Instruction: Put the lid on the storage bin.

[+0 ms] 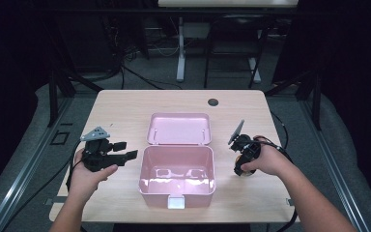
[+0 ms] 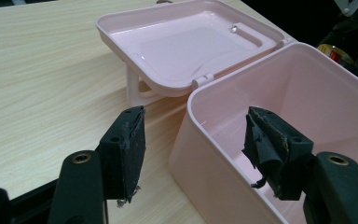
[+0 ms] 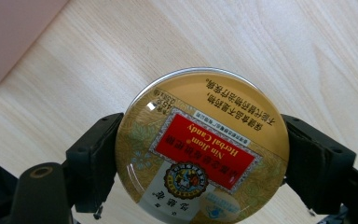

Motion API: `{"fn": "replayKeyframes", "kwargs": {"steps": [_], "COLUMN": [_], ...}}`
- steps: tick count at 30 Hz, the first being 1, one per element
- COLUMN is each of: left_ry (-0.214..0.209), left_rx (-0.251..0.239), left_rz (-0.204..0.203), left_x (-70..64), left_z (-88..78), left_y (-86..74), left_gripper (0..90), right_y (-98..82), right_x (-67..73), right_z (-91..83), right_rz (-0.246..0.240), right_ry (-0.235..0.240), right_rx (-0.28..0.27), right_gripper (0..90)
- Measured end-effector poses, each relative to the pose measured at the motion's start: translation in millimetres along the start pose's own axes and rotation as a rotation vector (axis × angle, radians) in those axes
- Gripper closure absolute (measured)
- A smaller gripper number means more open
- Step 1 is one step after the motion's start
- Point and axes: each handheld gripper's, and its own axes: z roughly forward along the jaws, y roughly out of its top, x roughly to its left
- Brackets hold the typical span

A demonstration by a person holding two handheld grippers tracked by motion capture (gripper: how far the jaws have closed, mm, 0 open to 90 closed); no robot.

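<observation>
Tin [image 3: 202, 147] of herbal candy sits pinched btwn the right gripper [image 3: 200, 158] jaws, one black pad on each side of its round gold lid w/ red label; wood tabletop [image 3: 270, 42] shows behind it. Seen from high view, right gripper [image 1: 244, 150] is held in the person's right hand [image 1: 265, 159] just right of the pink box [image 1: 178, 180], near but not touching its wall. Can't tell if the tin touches the table or is lifted off it.

Pink box is open, lid [image 1: 179, 128] folded back flat on the far side, hinged to the rear rim; white latch tab [image 1: 176, 202] on the near wall.

Left gripper [image 1: 118, 155] is just left of the box, jaws spread wide, nothing btwn them. In left gripper view one pad [image 2: 126, 151] is outside the box's left wall [image 2: 214, 158], other pad [image 2: 270, 149] appears above the box interior; rim lies btwn them.
</observation>
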Motion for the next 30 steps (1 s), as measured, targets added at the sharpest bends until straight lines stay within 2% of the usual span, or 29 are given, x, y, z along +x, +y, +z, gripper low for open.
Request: {"fn": "replayKeyframes", "kwargs": {"steps": [23,30], "left_ry": [0.0,0.0], "left_rx": [0.001,0.002], "left_rz": [-0.001,-0.001], "left_x": [0.5,0.6], "left_z": [-0.2,-0.6], "left_y": [-0.1,0.0], "left_gripper": [38.4,38.4], "right_y": [13.9,17.0], "right_x": [12.0,15.0], "right_z": [-38.0,-43.0], "right_rz": [-0.066,-0.076], "right_ry": [0.005,0.003], "right_rx": [-0.003,-0.009], "right_gripper": [19.6,19.6]}}
